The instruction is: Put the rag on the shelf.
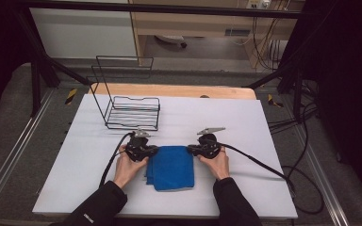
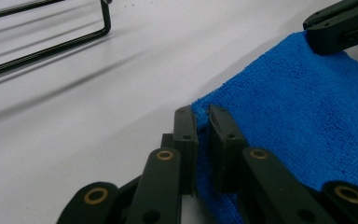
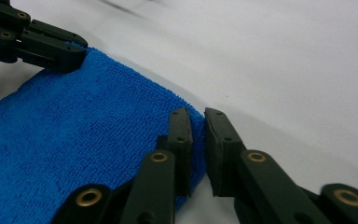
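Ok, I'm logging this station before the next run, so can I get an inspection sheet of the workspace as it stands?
Surface: white table top, bare wood strip along its far edge.
Job's things: blue cloth folded, lying flat near the front; black wire rack standing at the far left, nothing in it.
Clutter: nothing seen.
Grippers: left gripper has its jaws closed on the cloth's far left corner; right gripper has its jaws closed on the far right corner. Each is held in a hand.
Cables: one black cable trails from the left gripper toward the front, another from the right gripper off the table's right side.
Surroundings: dark frame, grey floor, loose cables on the floor at right.
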`<state>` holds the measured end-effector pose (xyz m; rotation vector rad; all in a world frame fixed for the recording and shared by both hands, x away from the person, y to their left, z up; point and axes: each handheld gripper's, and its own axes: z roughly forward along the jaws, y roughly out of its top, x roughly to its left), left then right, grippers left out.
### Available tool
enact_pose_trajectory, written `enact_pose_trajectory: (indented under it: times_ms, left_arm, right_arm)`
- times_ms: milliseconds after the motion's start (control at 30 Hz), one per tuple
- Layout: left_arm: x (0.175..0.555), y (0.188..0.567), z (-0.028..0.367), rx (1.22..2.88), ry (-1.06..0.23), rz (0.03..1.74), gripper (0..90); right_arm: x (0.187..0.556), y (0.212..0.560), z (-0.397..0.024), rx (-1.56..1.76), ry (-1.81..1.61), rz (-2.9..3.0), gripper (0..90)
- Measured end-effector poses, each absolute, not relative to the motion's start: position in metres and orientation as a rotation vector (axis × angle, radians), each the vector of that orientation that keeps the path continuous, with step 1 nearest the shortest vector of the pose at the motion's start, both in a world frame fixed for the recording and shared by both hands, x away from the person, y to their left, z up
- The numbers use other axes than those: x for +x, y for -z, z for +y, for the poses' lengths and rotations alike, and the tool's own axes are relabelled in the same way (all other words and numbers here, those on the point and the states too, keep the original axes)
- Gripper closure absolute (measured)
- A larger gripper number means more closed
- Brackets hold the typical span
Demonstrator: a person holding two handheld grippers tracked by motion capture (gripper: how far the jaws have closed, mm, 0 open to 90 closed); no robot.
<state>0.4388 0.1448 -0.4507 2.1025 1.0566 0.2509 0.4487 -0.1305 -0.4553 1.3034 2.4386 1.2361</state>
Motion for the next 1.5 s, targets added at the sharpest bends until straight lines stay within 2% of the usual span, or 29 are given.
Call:
enact_pose_trajectory:
  times_ms: [167, 333, 667, 1500]
  left_arm:
    - [0.437, 0.451, 0.145, 2.098, -0.265, 1.049, 82.3]
    - [0.437, 0.445, 0.15, 2.05, -0.226, 1.061, 83.5]
    - [0.424, 0.426, 0.155, 2.001, -0.296, 0.993, 83.7]
    - [0.398, 0.388, 0.166, 1.883, -0.379, 0.919, 83.8]
  right_arm:
    - [0.445, 0.453, -0.131, 1.305, -1.228, 2.435, 86.4]
    - [0.444, 0.449, -0.133, 1.305, -1.238, 2.421, 86.6]
    - [0.437, 0.432, -0.136, 1.265, -1.32, 2.367, 86.6]
    - [0.419, 0.39, -0.137, 1.092, -1.463, 2.235, 86.8]
